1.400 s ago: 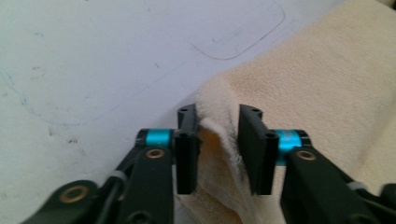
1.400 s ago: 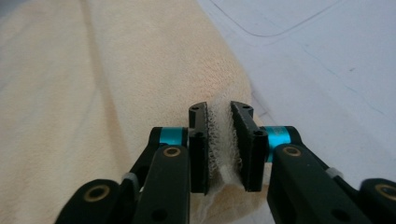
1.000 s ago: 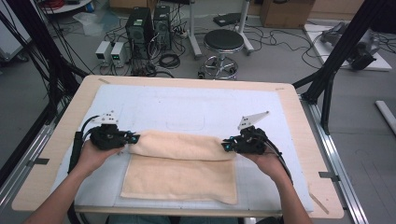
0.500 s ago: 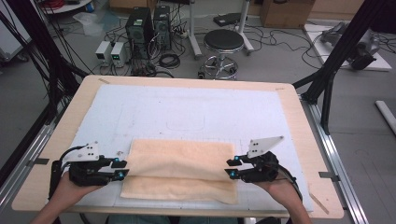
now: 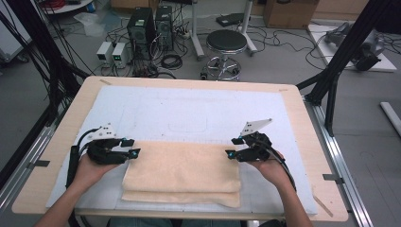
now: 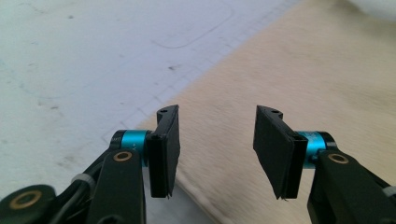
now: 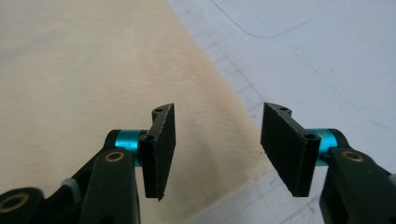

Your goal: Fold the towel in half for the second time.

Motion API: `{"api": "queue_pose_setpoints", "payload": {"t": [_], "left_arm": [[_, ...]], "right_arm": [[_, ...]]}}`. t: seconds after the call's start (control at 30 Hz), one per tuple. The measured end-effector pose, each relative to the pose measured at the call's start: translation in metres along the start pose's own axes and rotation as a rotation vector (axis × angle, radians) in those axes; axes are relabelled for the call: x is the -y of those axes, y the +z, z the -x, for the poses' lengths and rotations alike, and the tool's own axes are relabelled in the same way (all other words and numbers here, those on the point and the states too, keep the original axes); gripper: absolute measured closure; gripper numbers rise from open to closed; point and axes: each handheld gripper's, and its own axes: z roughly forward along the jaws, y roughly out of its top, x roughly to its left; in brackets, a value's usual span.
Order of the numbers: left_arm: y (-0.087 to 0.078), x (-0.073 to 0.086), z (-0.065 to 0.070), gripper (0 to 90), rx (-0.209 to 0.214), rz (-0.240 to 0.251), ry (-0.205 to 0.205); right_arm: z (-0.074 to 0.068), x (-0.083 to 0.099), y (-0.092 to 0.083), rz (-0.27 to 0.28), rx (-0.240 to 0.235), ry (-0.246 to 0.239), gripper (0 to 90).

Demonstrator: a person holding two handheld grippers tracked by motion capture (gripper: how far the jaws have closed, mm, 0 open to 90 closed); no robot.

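The folded beige towel [image 5: 182, 172] is lying flat on the desk [image 5: 293, 101] between both tools. The left hand-held gripper [image 5: 135, 152] and right hand-held gripper [image 5: 229, 152] are sitting at its far corners, jaws just opening and gripping nothing, apparently releasing the fold so it settles.

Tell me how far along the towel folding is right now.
One fold looks done: the towel lies doubled on the white mat, its upper layer stopping short of the lower edge nearest the person. In hand: the left gripper and right gripper sit at the towel's far corners, fingers just opened with nothing between them. Probably left: another fold, since the towel is wide.
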Motion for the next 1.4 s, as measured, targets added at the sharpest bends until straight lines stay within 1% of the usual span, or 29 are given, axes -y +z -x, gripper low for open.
{"api": "queue_pose_setpoints", "payload": {"t": [0.07, 0.13, 0.2, 0.27, 0.3, 0.33, 0.37, 0.4, 0.43, 0.47, 0.5, 0.57, 0.63, 0.7, 0.77, 0.8, 0.83, 0.87, 0.97, 1.0, 1.07, 1.1, 1.13, 1.17, 1.2, 1.27, 1.33, 1.37, 1.4], "left_arm": [[0.009, -0.002, -0.006, 48.3, -0.026, -0.035, -0.004], [0.020, -0.001, -0.014, 43.4, -0.047, -0.060, -0.033], [0.027, 0.001, -0.020, 42.3, -0.056, -0.090, -0.055], [0.031, 0.004, -0.024, 40.7, -0.045, -0.115, -0.076], [0.033, 0.005, -0.026, 41.2, -0.029, -0.124, -0.093], [0.034, 0.006, -0.027, 43.3, -0.008, -0.131, -0.095], [0.035, 0.006, -0.027, 47.4, 0.005, -0.131, -0.096], [0.035, 0.006, -0.026, 51.9, 0.008, -0.135, -0.087], [0.036, 0.006, -0.025, 55.2, 0.008, -0.139, -0.082], [0.036, 0.006, -0.023, 59.9, 0.023, -0.143, -0.078], [0.036, 0.006, -0.022, 66.7, 0.027, -0.146, -0.071], [0.035, 0.005, -0.021, 73.5, 0.022, -0.148, -0.059], [0.034, 0.004, -0.021, 78.4, 0.014, -0.134, -0.052], [0.034, 0.002, -0.023, 79.7, -0.014, -0.115, -0.051], [0.037, -0.003, -0.028, 79.9, -0.046, -0.107, -0.062], [0.039, -0.006, -0.031, 79.9, -0.064, -0.087, -0.070], [0.042, -0.011, -0.035, 80.0, -0.090, -0.070, -0.082], [0.045, -0.016, -0.039, 80.2, -0.113, -0.052, -0.094], [0.056, -0.034, -0.056, 80.1, -0.164, -0.023, -0.130], [0.059, -0.037, -0.059, 80.1, -0.177, -0.020, -0.136], [0.066, -0.045, -0.067, 80.1, -0.199, -0.015, -0.144], [0.072, -0.049, -0.072, 80.0, -0.211, -0.029, -0.153], [0.075, -0.050, -0.074, 79.2, -0.218, -0.039, -0.151], [0.079, -0.051, -0.075, 77.5, -0.232, -0.052, -0.146], [0.081, -0.050, -0.076, 72.0, -0.249, -0.053, -0.142], [0.081, -0.047, -0.079, 62.6, -0.210, -0.040, -0.160], [0.077, -0.046, -0.079, 56.0, -0.190, -0.052, -0.142], [0.071, -0.047, -0.079, 54.3, -0.172, -0.048, -0.143], [0.067, -0.048, -0.077, 52.9, -0.167, -0.039, -0.142]], "right_arm": [[0.007, 0.001, 0.009, -0.031, 0.020, 0.016, 42.6], [0.015, 0.004, 0.018, -0.054, 0.020, 0.038, 40.3], [0.021, 0.007, 0.024, -0.073, 0.012, 0.055, 39.1], [0.025, 0.009, 0.029, -0.080, -0.004, 0.076, 38.8], [0.025, 0.009, 0.030, -0.084, -0.014, 0.079, 39.6], [0.027, 0.010, 0.032, -0.087, -0.026, 0.078, 40.8], [0.028, 0.011, 0.034, -0.096, -0.045, 0.098, 43.7], [0.030, 0.012, 0.035, -0.101, -0.077, 0.115, 49.7], [0.031, 0.013, 0.037, -0.103, -0.097, 0.123, 52.9], [0.031, 0.013, 0.037, -0.103, -0.109, 0.127, 57.5], [0.030, 0.012, 0.036, -0.104, -0.120, 0.114, 63.4], [0.028, 0.011, 0.035, -0.104, -0.123, 0.090, 72.8], [0.026, 0.009, 0.031, -0.098, -0.125, 0.074, 78.6], [0.026, 0.006, 0.029, -0.094, -0.102, 0.061, 79.3], [0.029, -0.002, 0.027, -0.076, -0.059, 0.042, 79.6], [0.032, -0.007, 0.027, -0.076, -0.037, 0.044, 79.6], [0.036, -0.012, 0.028, -0.072, -0.022, 0.039, 79.7], [0.040, -0.017, 0.028, -0.049, 0.006, 0.042, 79.6], [0.060, -0.033, 0.032, -0.025, 0.068, 0.075, 79.5], [0.068, -0.039, 0.035, -0.017, 0.083, 0.088, 79.4], [0.078, -0.044, 0.040, -0.020, 0.105, 0.105, 79.2], [0.082, -0.046, 0.044, -0.018, 0.121, 0.106, 79.0], [0.089, -0.047, 0.048, -0.023, 0.122, 0.125, 77.7], [0.092, -0.047, 0.051, -0.029, 0.130, 0.131, 74.3], [0.094, -0.046, 0.055, -0.042, 0.145, 0.138, 67.8], [0.097, -0.043, 0.060, -0.053, 0.130, 0.152, 61.7], [0.096, -0.042, 0.060, -0.057, 0.123, 0.146, 57.5], [0.094, -0.042, 0.057, -0.046, 0.116, 0.132, 55.7], [0.090, -0.043, 0.052, -0.035, 0.122, 0.111, 53.3]]}}
